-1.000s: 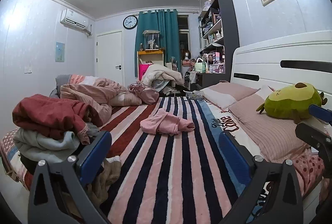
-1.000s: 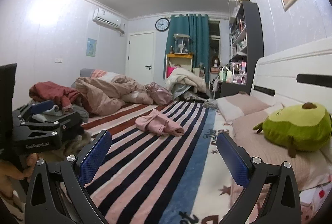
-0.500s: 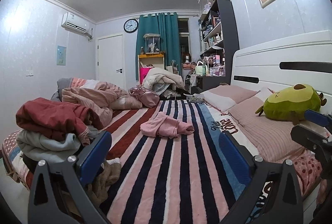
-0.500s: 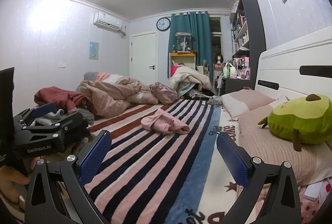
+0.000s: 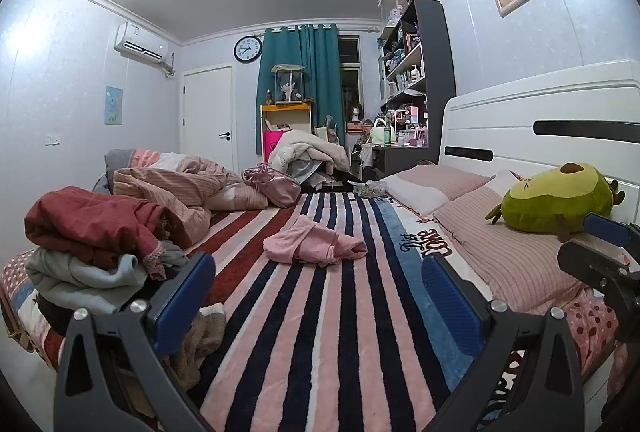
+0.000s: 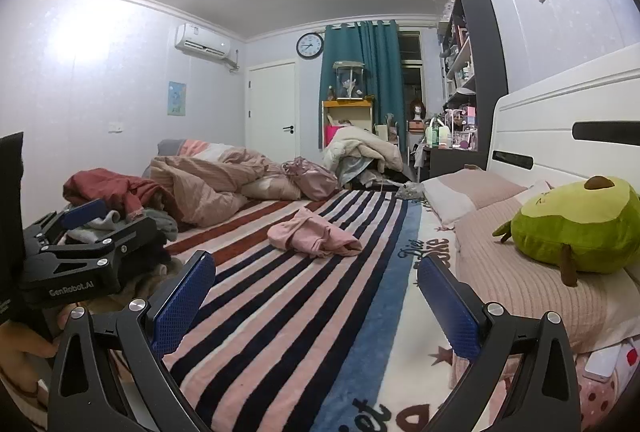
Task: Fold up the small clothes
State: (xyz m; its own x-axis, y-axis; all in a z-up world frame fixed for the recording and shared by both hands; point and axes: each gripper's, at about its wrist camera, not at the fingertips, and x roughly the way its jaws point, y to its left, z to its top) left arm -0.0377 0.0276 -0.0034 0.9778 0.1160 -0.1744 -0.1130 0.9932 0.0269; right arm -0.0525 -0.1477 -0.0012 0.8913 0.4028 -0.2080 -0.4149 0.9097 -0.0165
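Both claws hang wide apart and empty above the near end of the bed, the left claw and the right claw each aimed along the striped blanket toward the pink garment. That garment lies crumpled and alone on the blanket, well beyond both claws, apparently set out on open ground so it can be spread and folded; nothing grips it yet. In the right wrist view the left claw appears to the left of the pink garment, held by a hand, low beside the heap of clothes.

Left of the pink garment rises a pile of clothes topped by a dark red piece, probably waiting its turn. Beyond it slumps a rumpled pink duvet. Right of the garment lie striped pillows carrying an avocado plush toy. Nothing stands between the claws and the garment.
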